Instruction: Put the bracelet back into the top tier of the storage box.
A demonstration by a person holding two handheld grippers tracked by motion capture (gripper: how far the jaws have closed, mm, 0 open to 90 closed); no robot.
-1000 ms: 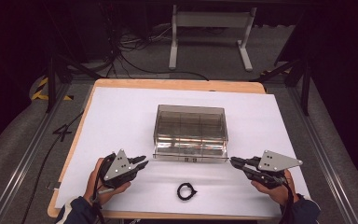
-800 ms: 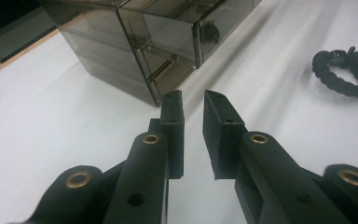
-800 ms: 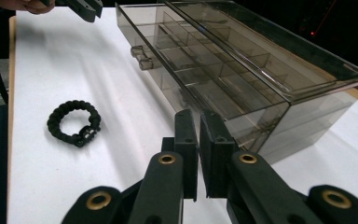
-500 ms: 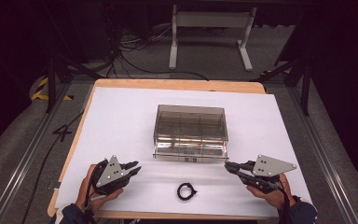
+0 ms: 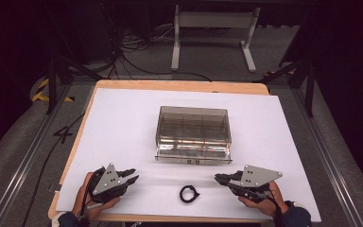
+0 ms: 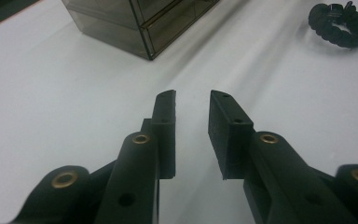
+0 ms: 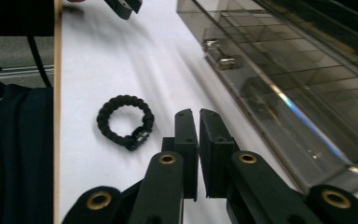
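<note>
The black bracelet (image 5: 189, 194) is lying flat on the white table (image 5: 123, 123), between both grippers. The right gripper (image 5: 223, 178), nearly closed, is sitting nearer. The left gripper (image 5: 131, 176) is resting slightly open.

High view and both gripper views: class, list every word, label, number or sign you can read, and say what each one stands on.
No text can be read.
Box: a small dark mark on its front lip in the high view, too small and blurred to read.
Bracelet: no lettering.
Left tool and right tool: no markings, only brass rivets.
Floor tape: yellow and black hazard stripes, a sign without words.
</note>
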